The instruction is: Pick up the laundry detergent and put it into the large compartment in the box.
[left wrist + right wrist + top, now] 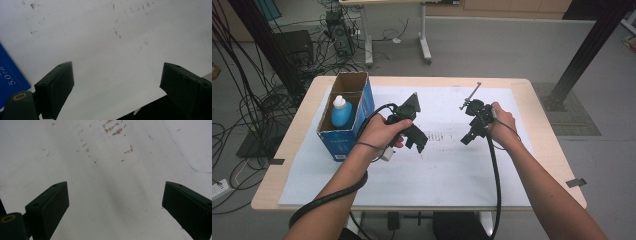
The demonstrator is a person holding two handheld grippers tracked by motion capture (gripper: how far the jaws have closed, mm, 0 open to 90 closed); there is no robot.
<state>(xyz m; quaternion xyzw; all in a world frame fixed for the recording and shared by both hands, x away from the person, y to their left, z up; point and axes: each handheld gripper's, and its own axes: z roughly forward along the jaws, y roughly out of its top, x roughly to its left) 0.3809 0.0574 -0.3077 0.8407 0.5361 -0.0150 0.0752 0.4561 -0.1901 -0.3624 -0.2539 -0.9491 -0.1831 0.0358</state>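
1. High view: a person's left hand (379, 131) holds the left gripper (418, 142) above the white sheet (452, 175) that covers the wooden table (542, 100). The right hand (503, 122) holds the right gripper (468, 139) at centre right, its jaws pointing down toward the sheet. An open blue cardboard box (346, 117) stands at the far left of the table, just beside the left hand, with a blue bottle (342, 112) with a white cap upright inside it. A black cable (329, 197) trails from the left gripper along the forearm.

2. Left gripper view: the left gripper (117, 77) has its jaws spread wide, released, with bare stained sheet (107, 37) between them. A corner of the blue box (10, 77) shows at the left edge.

3. Right gripper view: the right gripper (115, 197) is likewise released, jaws well apart, gripping nothing. The sheet (100, 157) carries brown specks and a thin blue line.
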